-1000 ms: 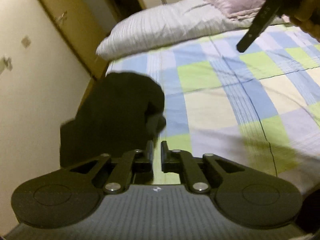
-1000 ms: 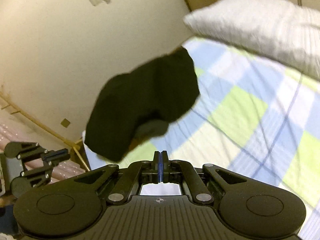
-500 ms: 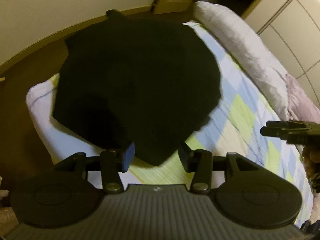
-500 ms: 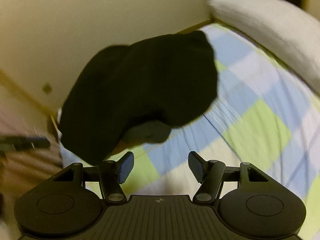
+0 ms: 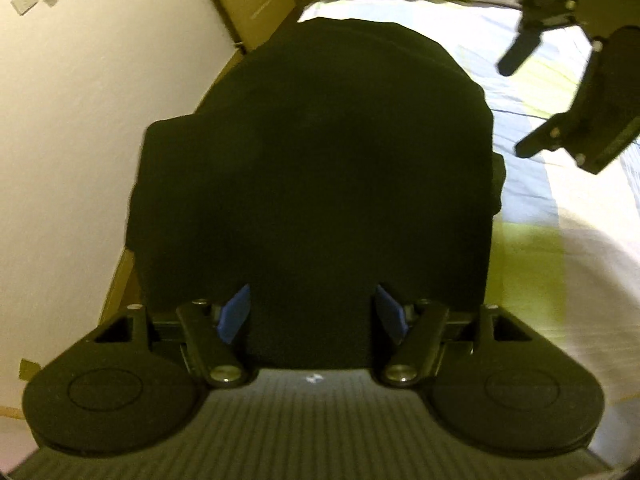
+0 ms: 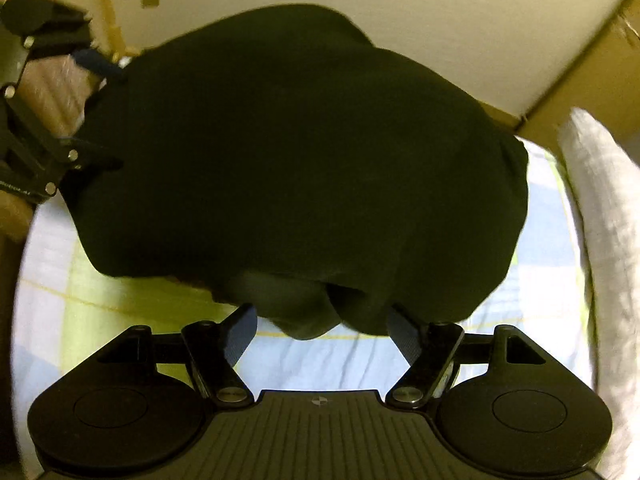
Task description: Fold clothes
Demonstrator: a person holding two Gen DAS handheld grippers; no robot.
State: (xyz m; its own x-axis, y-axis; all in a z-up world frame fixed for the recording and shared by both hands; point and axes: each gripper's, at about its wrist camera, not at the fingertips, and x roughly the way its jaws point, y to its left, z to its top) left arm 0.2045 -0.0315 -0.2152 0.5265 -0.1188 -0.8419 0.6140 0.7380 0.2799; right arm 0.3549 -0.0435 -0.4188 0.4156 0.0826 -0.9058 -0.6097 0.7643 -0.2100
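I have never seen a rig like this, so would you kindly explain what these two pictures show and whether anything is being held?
There is no robot: a person holds a two-finger tool in each hand, and each tool carries a fisheye camera looking along its fingers. One picture is from the left tool, the other from the right tool. Each tool also appears at the edge of the other's picture. A black garment lies bunched on a checked bedsheet, with a white pillow beside it. Both tools' jaws are opening just above the garment's near edge; neither holds anything.
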